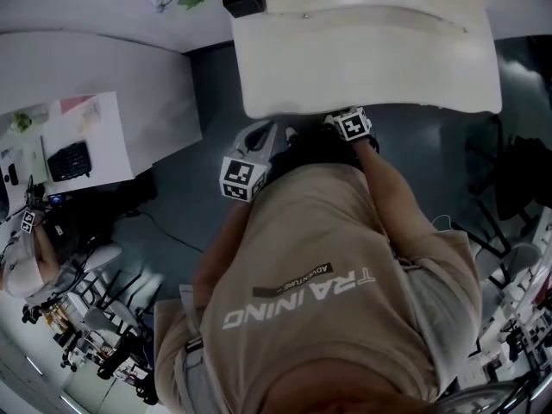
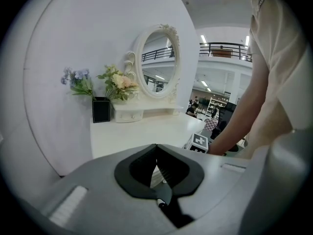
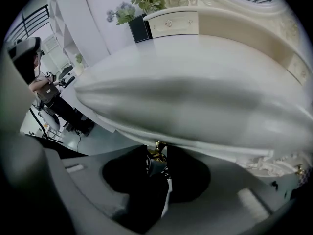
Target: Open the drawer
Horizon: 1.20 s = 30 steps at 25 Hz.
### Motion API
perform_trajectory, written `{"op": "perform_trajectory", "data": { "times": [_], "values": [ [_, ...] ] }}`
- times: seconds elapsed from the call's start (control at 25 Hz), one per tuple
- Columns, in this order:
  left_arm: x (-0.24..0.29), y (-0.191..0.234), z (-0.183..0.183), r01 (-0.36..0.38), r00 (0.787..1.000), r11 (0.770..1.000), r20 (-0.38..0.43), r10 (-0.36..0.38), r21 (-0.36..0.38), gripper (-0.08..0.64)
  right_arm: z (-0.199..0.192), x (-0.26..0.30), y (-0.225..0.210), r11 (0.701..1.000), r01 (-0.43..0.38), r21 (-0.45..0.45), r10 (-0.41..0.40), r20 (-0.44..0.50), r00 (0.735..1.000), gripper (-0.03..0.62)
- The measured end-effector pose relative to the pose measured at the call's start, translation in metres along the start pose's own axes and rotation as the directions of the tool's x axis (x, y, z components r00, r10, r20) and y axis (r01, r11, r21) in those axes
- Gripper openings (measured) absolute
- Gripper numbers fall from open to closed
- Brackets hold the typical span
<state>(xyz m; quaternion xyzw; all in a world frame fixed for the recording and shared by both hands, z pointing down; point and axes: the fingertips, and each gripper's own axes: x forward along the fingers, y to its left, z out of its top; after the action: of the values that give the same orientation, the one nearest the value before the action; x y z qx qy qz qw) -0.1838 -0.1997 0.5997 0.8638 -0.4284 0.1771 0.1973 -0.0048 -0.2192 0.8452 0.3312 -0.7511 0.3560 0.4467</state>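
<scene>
A white dressing table [image 1: 371,59] stands in front of me. In the right gripper view, a small brass drawer handle [image 3: 157,150] hangs just under the table's front edge [image 3: 195,141]. My right gripper [image 3: 156,155] points steeply down at it, and its dark pads sit tight on either side of the handle. In the head view the right gripper [image 1: 343,117] reaches the table's near edge, its tips hidden beneath it. My left gripper [image 1: 263,138] hovers left of it, off the table's corner. In its own view the left gripper [image 2: 156,153] is shut with nothing in it.
A black vase of flowers [image 2: 101,110] and an oval mirror [image 2: 157,61] stand at the table's back, beside a small shelf drawer [image 3: 173,23]. A desk with a keyboard [image 1: 69,159] is at the left, and dark chairs [image 1: 509,179] at the right.
</scene>
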Motion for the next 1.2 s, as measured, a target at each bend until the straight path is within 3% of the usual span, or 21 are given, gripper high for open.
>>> {"op": "perform_trajectory", "data": {
  "times": [0.36,0.56,0.96,1.2],
  "values": [
    [-0.008,0.003,-0.018,-0.03,0.999,0.999,-0.02,0.03,-0.016,0.006,-0.038,-0.008,0.025,0.999,-0.04,-0.008,0.04,-0.013,0.999,0.129],
    [-0.006,-0.019,-0.018,-0.071,0.997,0.996,-0.037,0.069,-0.052,0.006,-0.06,-0.018,0.024,0.999,-0.029,-0.034,0.029,-0.009,1.0,0.129],
    [-0.001,-0.098,-0.031,-0.12,0.992,0.985,-0.044,0.116,-0.122,0.006,-0.098,-0.036,0.03,0.991,-0.103,-0.084,0.104,-0.003,0.995,0.129],
    [-0.021,-0.105,-0.039,-0.145,0.989,0.98,-0.029,0.142,-0.137,0.006,-0.127,-0.039,0.041,0.992,-0.109,-0.063,0.106,-0.051,0.993,0.129]
  ]
}}
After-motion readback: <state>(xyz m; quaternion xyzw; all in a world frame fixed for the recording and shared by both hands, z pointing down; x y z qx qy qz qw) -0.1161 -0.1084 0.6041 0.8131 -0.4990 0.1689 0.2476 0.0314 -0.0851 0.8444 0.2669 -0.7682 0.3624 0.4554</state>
